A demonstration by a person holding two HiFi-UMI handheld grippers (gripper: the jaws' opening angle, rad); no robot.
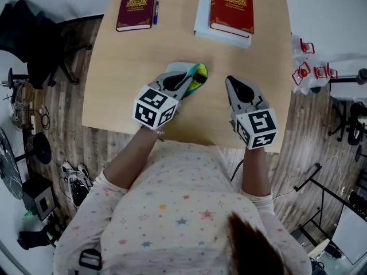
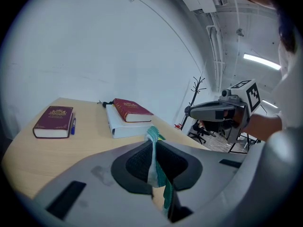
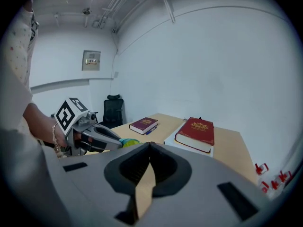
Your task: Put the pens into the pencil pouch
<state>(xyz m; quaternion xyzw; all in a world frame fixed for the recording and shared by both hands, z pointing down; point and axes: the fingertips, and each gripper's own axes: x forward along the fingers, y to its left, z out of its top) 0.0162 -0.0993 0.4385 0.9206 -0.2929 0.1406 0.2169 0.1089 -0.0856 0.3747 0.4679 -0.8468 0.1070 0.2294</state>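
The pen (image 1: 156, 12) is blue. It lies near the far left corner of the tabletop (image 1: 126, 67), just beside the left book (image 1: 136, 9), along that book's right side. I can see only this one pen.

The pouch (image 1: 199, 73) is near the middle of the tabletop, closer to the near edge and well apart from the pen. Your left gripper (image 1: 182, 83) is closed on the pouch. Thin green and white cloth is pinched between its jaws. I cannot tell if the pouch's mouth is open.

Your right gripper (image 1: 230, 82) is just to the right of the pouch. Its jaws are closed tip to tip, with nothing in them.

I think the step now is to fetch the pen. Open the right jaws first, then reach over to the far left corner. Come down on the pen from above and grab it across its middle, so it does not tip.

The pen is thin and round, so it may roll or slip. The book is very close, so one jaw may not fit between them. If so, push the pen a little away from the book first.

Hold the pouch steady with the left gripper, with its mouth facing the pen's way in.

Stay clear of the right book (image 1: 231, 7) on the white box (image 1: 202, 16) at the far edge.
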